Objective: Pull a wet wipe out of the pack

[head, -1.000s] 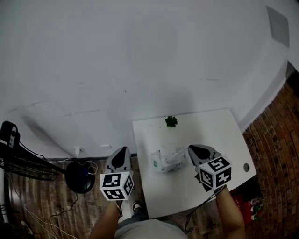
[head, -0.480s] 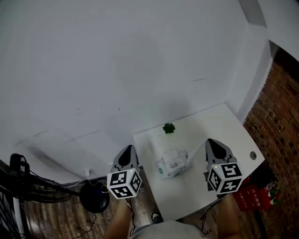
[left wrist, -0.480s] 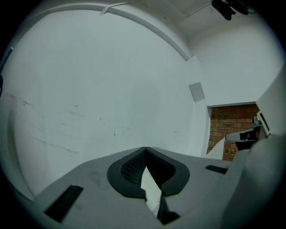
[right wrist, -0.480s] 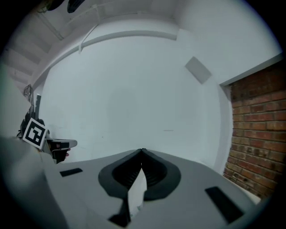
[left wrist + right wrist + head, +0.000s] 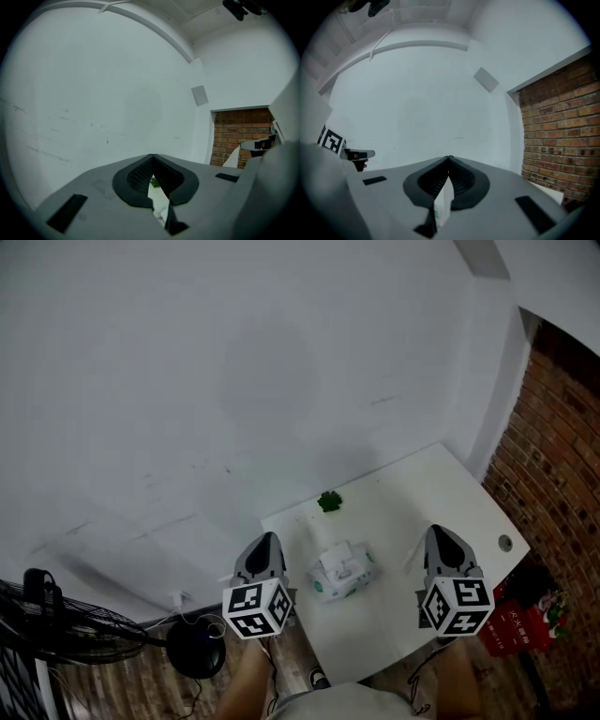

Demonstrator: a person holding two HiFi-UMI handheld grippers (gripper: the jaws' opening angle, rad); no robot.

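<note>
White wet wipe [image 5: 443,206] clamped in right tool [image 5: 449,158]; left tool [image 5: 152,156] closed beside pack [image 5: 342,570].

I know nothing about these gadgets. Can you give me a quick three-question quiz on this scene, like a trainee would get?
1. True or false: the left gripper is touching the wipe pack.
2. What is between the jaws of the right gripper? A) a wet wipe B) the wipe pack C) nothing
3. Fill in: the small green object sits at the edge of the table nearest the ____.

Key: 1 false, it is clear of the pack; 2 A; 3 wall.
</note>
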